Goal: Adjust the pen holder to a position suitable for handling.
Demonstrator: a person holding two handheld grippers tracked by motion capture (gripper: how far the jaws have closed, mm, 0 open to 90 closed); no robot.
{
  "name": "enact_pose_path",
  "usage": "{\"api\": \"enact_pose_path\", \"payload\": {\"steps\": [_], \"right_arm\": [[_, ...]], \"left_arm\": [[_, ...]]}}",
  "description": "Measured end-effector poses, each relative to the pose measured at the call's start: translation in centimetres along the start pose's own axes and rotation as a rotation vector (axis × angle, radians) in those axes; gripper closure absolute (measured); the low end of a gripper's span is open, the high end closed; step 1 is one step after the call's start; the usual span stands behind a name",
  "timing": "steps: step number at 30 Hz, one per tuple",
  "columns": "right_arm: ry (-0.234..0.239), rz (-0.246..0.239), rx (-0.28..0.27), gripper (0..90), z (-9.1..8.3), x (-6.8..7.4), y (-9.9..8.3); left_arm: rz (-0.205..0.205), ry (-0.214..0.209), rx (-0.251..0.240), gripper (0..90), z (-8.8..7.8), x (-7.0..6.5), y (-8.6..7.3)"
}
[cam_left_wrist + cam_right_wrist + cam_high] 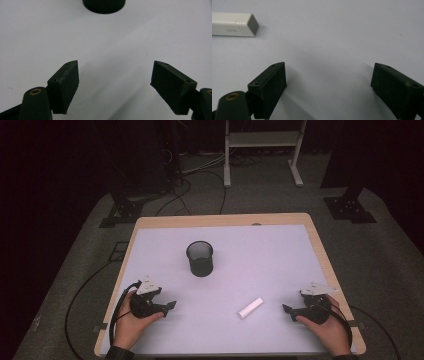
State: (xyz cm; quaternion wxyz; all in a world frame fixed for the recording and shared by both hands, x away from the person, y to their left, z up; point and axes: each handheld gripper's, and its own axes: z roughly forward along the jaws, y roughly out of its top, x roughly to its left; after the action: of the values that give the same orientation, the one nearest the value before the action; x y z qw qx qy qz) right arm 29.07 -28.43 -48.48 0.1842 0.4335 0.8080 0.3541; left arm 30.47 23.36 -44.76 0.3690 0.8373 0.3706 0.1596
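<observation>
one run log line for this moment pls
left gripper: open, empty | right gripper: open, empty | white bar: flat on table | mesh cup: upright

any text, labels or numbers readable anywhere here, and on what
White rectangular stick: a faint grey word printed on its side in the right gripper view, too small and blurred to read.
Black mesh cup: no text visible.
Table: no text or signs visible.
Nothing else carries readable text.

White rectangular stick (pixel 249 308): slim, square grey end face, seam partway along; lies flat on the table, angled, near right. Black mesh cup (pixel 200 259): round, upright, open top, centre of the table, well apart
</observation>
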Motion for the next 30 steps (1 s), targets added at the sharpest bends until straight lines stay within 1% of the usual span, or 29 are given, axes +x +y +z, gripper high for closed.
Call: {"api": "enact_pose_path", "payload": {"steps": [9,10,11,13,19,20,30], "right_arm": [[0.000,0.000,0.000,11.8,0.0,0.0,0.0],[0.000,-0.001,0.000,11.8,0.0,0.0,0.0],[0.000,0.000,0.000,11.8,0.0,0.0,0.0],[0.000,-0.001,0.000,11.8,0.0,0.0,0.0],[0.000,0.000,0.000,11.8,0.0,0.0,0.0],[0.000,0.000,0.000,11.8,0.0,0.0,0.0],[0.000,0.000,-0.001,11.8,0.0,0.0,0.0]], "left_arm": [[0.008,-0.002,-0.002,23.1,-0.1,0.0,0.9],[0.014,-0.001,-0.003,23.3,-0.1,0.0,1.1],[0.010,-0.002,-0.008,23.3,-0.1,0.0,1.3],[0.017,-0.001,-0.007,23.4,-0.2,0.0,1.6],[0.018,-0.005,-0.017,24.6,-0.2,0.0,2.6],[0.024,-0.005,-0.018,24.8,-0.2,0.0,2.8],[0.018,-0.009,-0.023,29.5,-0.1,0.3,4.4]]}}
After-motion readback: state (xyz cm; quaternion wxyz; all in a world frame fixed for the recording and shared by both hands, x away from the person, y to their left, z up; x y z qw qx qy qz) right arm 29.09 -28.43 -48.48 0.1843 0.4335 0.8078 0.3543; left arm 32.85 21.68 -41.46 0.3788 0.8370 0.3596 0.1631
